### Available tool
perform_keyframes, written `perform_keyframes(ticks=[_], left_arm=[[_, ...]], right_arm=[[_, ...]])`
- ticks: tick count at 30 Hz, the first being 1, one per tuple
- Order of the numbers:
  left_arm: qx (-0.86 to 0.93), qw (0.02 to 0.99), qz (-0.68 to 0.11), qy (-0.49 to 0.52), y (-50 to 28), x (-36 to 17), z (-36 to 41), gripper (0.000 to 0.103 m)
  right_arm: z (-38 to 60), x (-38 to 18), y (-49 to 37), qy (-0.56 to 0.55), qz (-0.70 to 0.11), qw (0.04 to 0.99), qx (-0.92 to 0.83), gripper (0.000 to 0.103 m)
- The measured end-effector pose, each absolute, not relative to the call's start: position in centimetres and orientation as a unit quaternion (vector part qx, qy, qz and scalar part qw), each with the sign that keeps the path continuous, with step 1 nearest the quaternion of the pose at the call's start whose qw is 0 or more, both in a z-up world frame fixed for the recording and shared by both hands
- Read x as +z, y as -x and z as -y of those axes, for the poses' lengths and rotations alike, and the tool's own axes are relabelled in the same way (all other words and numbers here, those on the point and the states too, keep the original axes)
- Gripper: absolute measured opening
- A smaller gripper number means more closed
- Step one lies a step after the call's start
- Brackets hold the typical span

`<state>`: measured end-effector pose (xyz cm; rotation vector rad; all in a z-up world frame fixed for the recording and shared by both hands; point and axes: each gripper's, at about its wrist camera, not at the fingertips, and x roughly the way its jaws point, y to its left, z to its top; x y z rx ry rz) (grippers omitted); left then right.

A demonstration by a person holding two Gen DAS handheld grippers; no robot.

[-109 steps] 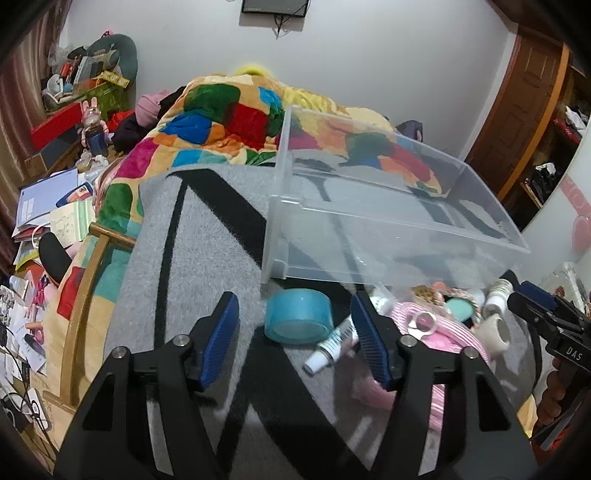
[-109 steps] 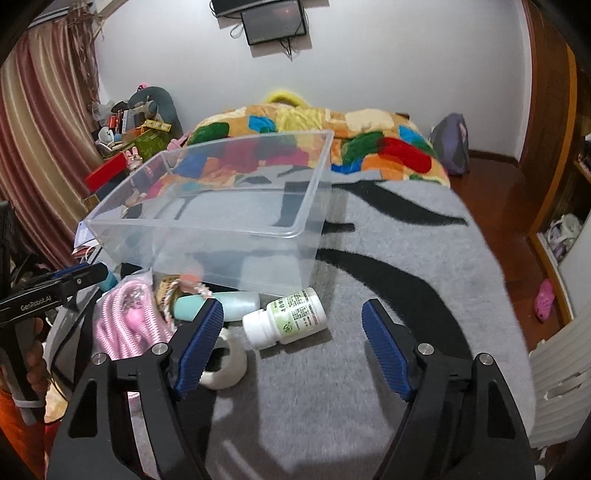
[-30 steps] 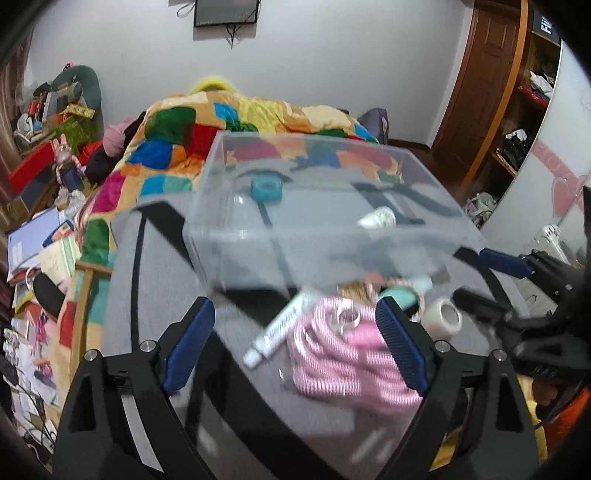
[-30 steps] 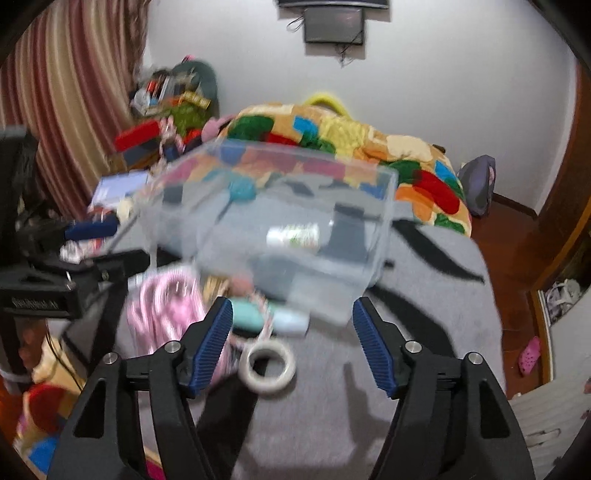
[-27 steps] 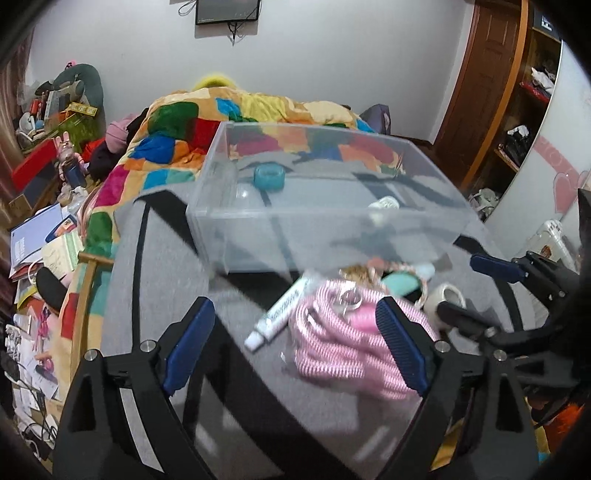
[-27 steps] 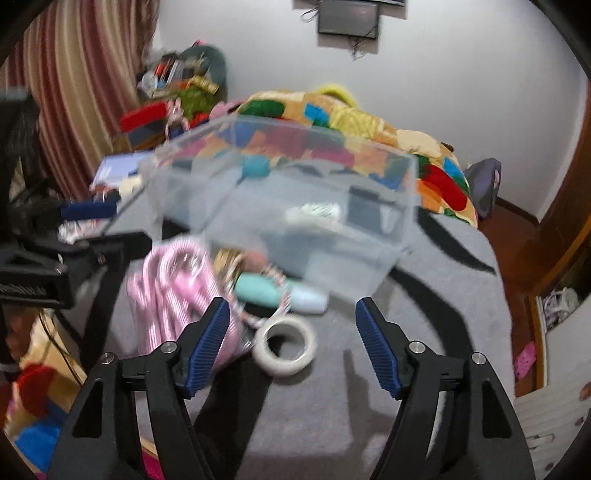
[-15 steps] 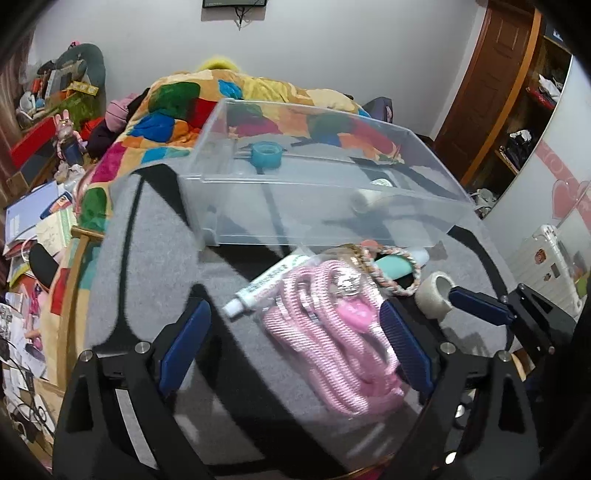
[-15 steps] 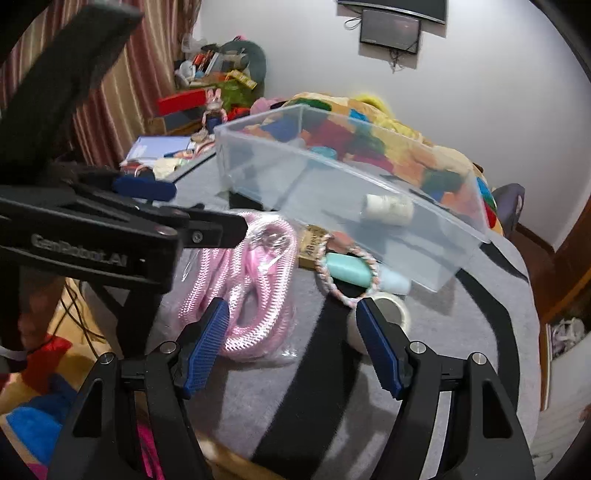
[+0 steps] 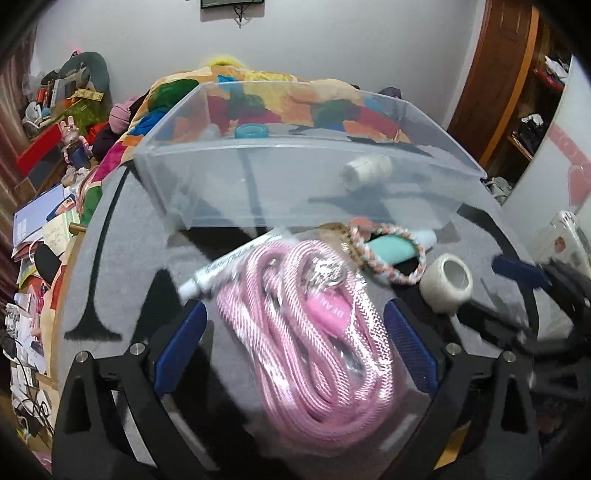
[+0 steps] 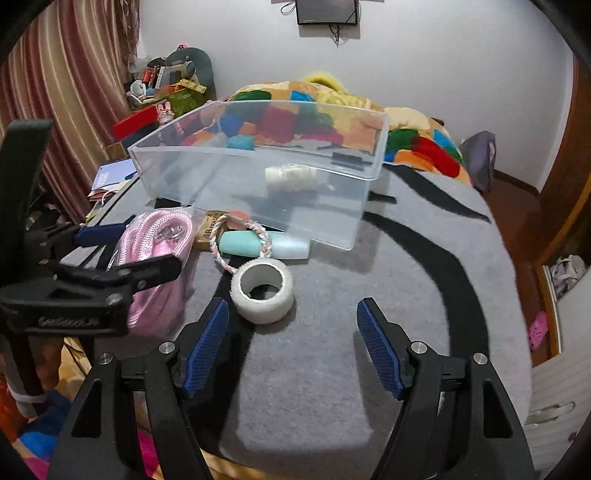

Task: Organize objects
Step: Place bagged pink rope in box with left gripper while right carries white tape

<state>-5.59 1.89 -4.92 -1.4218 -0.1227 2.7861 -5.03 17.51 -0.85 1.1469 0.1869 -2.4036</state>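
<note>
Fingers of the left gripper are spread wide w/ nothing held, set either side of the bagged pink rope, not yet closed on it; fingers of the right gripper are likewise wide open and empty, low over bare grey cloth just in front of the white tape roll. The step in hand is judged to be the pick-up approach: two things, a blue tape roll and a white bottle, already lie in the clear bin, so the sort is partly done. Still out, near the front-left edge of the tabletop, are the rope, a white tube touching it, a braided bracelet looped round a teal bottle, and a brown tag, text unclear. Next, the left fingers would need closing on the rope bundle, prob. low and centred since the wrap looks slippery; the right would need shifting fwd & left so the white roll sits btwn its fingers. The tabletop is covered in grey cloth w/ black stripes; the bin stands towards its far edge. Beyond are seen a bed w/ a patchwork quilt, striped curtains, a wall TV, cluttered shelves and a wooden door.
</note>
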Motion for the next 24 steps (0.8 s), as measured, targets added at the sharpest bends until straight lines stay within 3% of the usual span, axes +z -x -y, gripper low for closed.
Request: perform_keyframes(ticks=[11,15,16,18,20,24], left_arm=[[0.883,0.01,0.015,0.469,3.5,-5.8,0.2,0.098],[0.884,0.017,0.009,0.468,5.3,-6.5,-0.4,0.096],[0.885,0.015,0.008,0.466,5.5,-6.7,-0.6,0.094],[0.892,0.019,0.0,0.452,5.5,-6.4,-0.9,0.078],[0.895,0.026,0.002,0.446,5.2,-6.2,-0.9,0.063],[0.898,0.036,0.018,0.439,4.2,-5.5,-0.3,0.056]], right_arm=[[-16.4,-2.2,5.9,-0.429,-0.054,0.25,-0.866,0.068],[-16.7,-2.5,6.1,-0.434,-0.041,0.251,-0.864,0.047],[-16.7,-2.5,6.2,-0.434,-0.04,0.251,-0.864,0.042],[-16.7,-2.3,6.0,-0.432,-0.037,0.259,-0.863,0.035],[-16.7,-2.1,5.6,-0.425,-0.043,0.258,-0.866,0.035],[-16.8,-1.4,4.9,-0.413,-0.042,0.262,-0.871,0.035]])
